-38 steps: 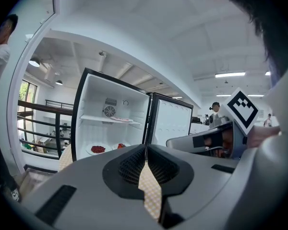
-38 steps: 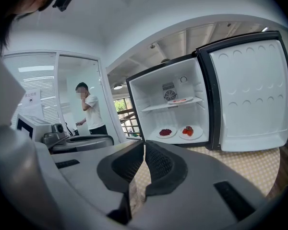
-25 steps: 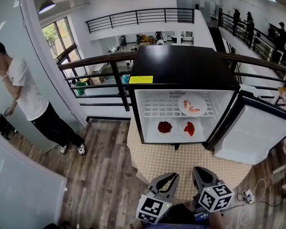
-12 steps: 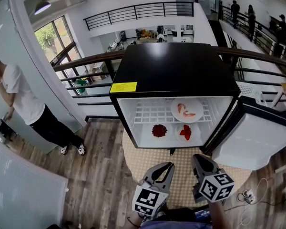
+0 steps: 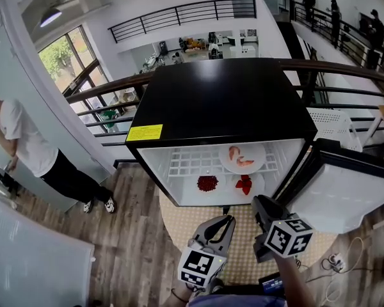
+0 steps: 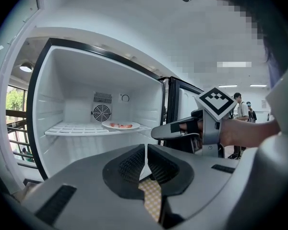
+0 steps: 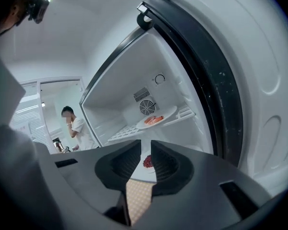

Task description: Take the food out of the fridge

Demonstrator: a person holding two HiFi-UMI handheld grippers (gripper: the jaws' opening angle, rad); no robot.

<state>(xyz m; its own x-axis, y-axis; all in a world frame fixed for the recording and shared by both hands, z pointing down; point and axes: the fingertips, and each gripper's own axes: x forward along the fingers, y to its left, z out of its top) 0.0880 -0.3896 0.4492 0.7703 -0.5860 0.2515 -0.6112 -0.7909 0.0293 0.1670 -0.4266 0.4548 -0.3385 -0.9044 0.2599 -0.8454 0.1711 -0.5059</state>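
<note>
A black mini fridge point(image 5: 224, 101) stands open. On its wire shelf sits a plate of pink food point(image 5: 242, 158) point(image 6: 121, 125) point(image 7: 156, 120). Below it are a plate of dark red food point(image 5: 207, 183) point(image 7: 147, 161) and a plate of bright red food point(image 5: 244, 184). My left gripper point(image 5: 224, 221) point(image 6: 146, 150) hovers before the opening, shut and empty. My right gripper point(image 5: 261, 201) point(image 7: 145, 150) is beside it, nearer the door side; its jaws have just been opening to a narrow gap with nothing between them.
The fridge door point(image 5: 345, 190) hangs open to the right. A round woven mat point(image 5: 243, 238) lies under the fridge. A person in a white shirt point(image 5: 22, 142) stands far left. A black railing point(image 5: 109, 88) runs behind; cables point(image 5: 336, 261) lie on the floor right.
The fridge has come closer and larger in the head view. Both grippers have advanced toward its opening, the right one rolling slightly.
</note>
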